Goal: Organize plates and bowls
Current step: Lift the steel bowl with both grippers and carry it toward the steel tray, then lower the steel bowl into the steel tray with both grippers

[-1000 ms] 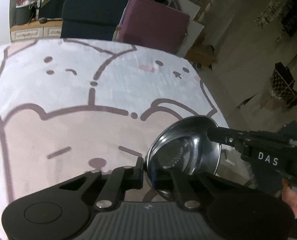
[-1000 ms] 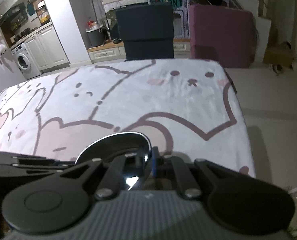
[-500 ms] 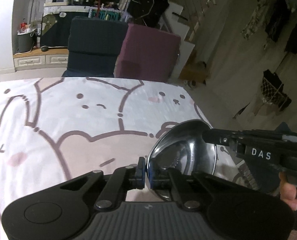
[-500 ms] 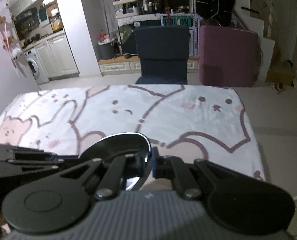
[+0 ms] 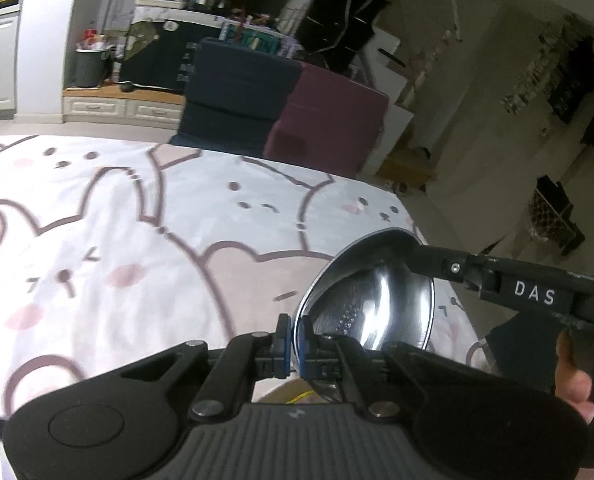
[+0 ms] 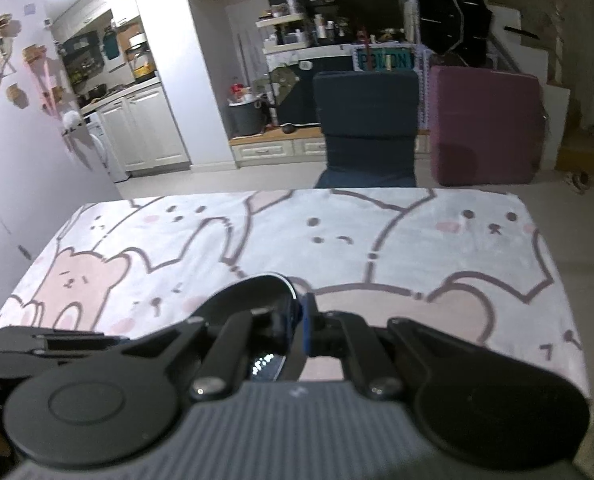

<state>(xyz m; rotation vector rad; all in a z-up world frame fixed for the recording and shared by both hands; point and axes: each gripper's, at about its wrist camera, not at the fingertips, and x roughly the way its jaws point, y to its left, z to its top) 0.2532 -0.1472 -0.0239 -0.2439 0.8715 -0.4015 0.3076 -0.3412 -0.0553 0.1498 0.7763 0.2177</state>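
Observation:
A shiny steel bowl (image 5: 371, 300) is held on edge above the table, its hollow side towards the left wrist camera. My left gripper (image 5: 294, 342) is shut on its near rim. My right gripper (image 6: 299, 322) is shut on the opposite rim; its black body marked DAS (image 5: 533, 294) reaches in from the right in the left wrist view. In the right wrist view the bowl (image 6: 253, 300) shows as a dark curved back, just left of the fingers. No other plates or bowls are in view.
The table wears a white cloth with pink bear and rabbit drawings (image 6: 337, 240). Beyond its far edge stand a dark blue chair (image 6: 367, 120) and a maroon cushion block (image 6: 489, 124). Kitchen cabinets (image 6: 145, 132) are at the back left. Bare floor lies to the right.
Both grippers have risen and tilted up with the bowl between them, so more of the room beyond the table shows. The grip on the bowl is unchanged.

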